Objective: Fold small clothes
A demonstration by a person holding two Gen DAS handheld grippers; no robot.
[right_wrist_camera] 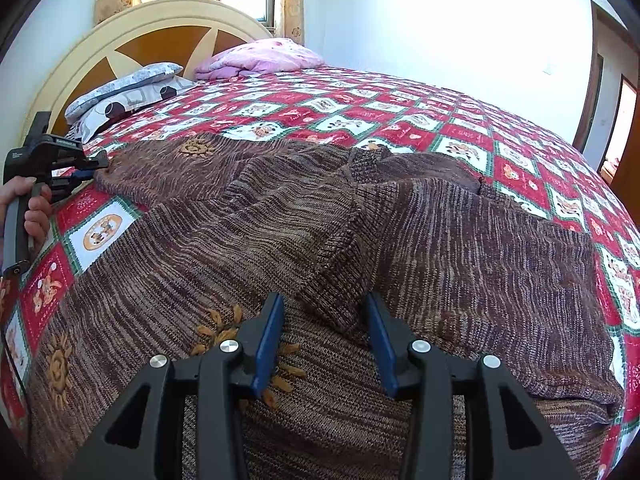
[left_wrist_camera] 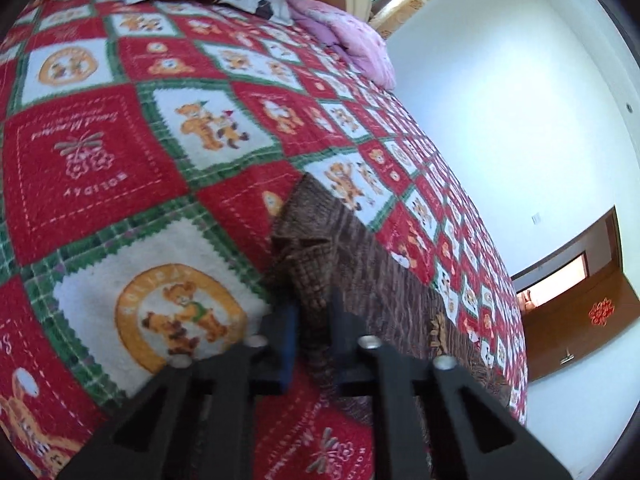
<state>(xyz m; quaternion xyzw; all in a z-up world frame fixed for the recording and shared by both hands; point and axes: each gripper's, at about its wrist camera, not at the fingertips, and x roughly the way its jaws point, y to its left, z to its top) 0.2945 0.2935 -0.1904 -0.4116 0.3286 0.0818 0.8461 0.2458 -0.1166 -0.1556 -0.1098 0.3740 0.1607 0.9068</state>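
A brown knitted sweater (right_wrist_camera: 256,216) with orange embroidered suns lies spread on the bed. Its right sleeve is folded across the body, cuff (right_wrist_camera: 340,280) toward me. My right gripper (right_wrist_camera: 325,328) is open, its blue pads on either side of that cuff, just above the knit. My left gripper (left_wrist_camera: 313,320) is shut on the sweater's left sleeve end (left_wrist_camera: 304,240) at the garment's far left; it also shows in the right wrist view (right_wrist_camera: 86,170), held by a hand.
The bed is covered by a red, white and green patchwork quilt (right_wrist_camera: 400,120). Grey patterned pillows (right_wrist_camera: 128,92) and a pink folded blanket (right_wrist_camera: 260,58) lie by the headboard (right_wrist_camera: 160,28). A white wall and a brown door (left_wrist_camera: 580,292) stand beyond the bed.
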